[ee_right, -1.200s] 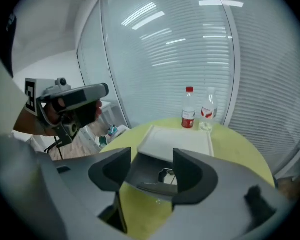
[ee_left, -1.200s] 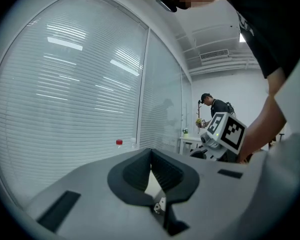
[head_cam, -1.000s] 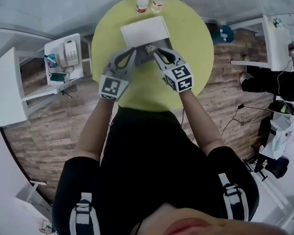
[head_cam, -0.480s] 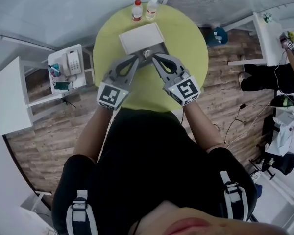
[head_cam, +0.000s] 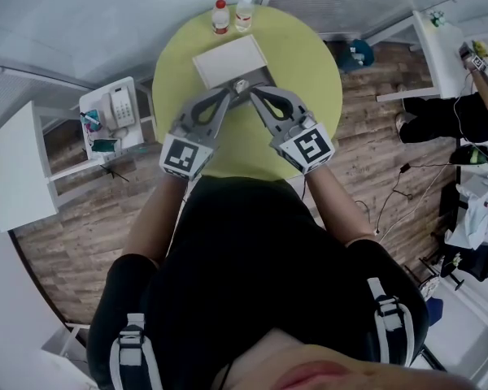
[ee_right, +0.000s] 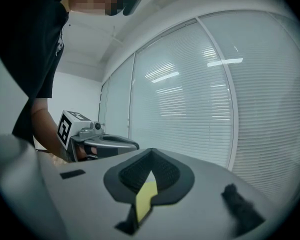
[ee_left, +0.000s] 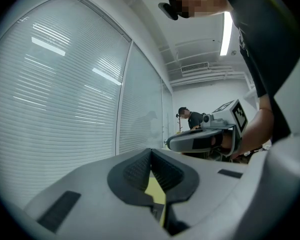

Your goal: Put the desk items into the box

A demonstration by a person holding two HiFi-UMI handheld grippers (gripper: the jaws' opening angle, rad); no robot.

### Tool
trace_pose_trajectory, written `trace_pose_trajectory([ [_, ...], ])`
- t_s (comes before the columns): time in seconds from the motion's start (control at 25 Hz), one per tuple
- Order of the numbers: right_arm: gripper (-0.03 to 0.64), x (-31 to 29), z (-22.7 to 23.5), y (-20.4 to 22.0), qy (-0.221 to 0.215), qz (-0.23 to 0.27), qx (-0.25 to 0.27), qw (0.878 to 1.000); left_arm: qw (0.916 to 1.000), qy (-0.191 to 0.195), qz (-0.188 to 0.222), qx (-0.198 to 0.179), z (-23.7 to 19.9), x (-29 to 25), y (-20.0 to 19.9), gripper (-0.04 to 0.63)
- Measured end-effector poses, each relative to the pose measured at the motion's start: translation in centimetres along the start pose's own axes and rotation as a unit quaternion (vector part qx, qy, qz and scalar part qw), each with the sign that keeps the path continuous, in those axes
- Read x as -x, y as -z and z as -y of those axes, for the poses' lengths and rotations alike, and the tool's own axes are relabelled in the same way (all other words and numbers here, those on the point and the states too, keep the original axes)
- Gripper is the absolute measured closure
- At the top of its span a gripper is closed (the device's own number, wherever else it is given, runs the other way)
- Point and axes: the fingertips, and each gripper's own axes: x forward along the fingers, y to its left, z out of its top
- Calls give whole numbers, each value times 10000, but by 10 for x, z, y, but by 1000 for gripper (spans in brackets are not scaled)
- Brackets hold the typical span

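Table: one round yellow-green table [head_cam: 309,80], seen from above.
Room: wooden floor [head_cam: 374,161]; window blinds [ee_left: 65,84] along the wall; one white side table [head_cam: 132,88] to the left of the round table, with one phone [head_cam: 118,106] on it.
Box: one, white [head_cam: 230,59], on the far half of the table near the middle, with a gray part on its near side.
Bottles: two, at the far edge of the table, just beside each other; one has a red cap [head_cam: 220,17], the other a white cap [head_cam: 244,11].
Small thing: one pale thing [head_cam: 241,85] at the near edge of the box, between the two gripper tips; I cannot tell what it is.
Left gripper: [ee_left: 150,154] over the middle of the table; its jaws are closed together and hold nothing.
Right gripper: [ee_right: 151,154] beside the left one, tips near each other; its jaws are also closed together and hold nothing.
People: one person at a desk at the far right.
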Motion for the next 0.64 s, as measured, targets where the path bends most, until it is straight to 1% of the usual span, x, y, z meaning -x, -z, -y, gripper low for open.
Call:
trace_pose_trajectory([
  [0.32,601,2,1,-7,-42,27,57,10000,10000,-1,-20,5,3,-2,-1,583],
  [0.48,601,1,2,-10,-39,50,71,10000,9999,18,-113,-114,2,-2,0,583],
  [0.64,601,1,4,-11,-34,55,76,10000,10000,-15,-31,-58,1,-5,-2,583],
])
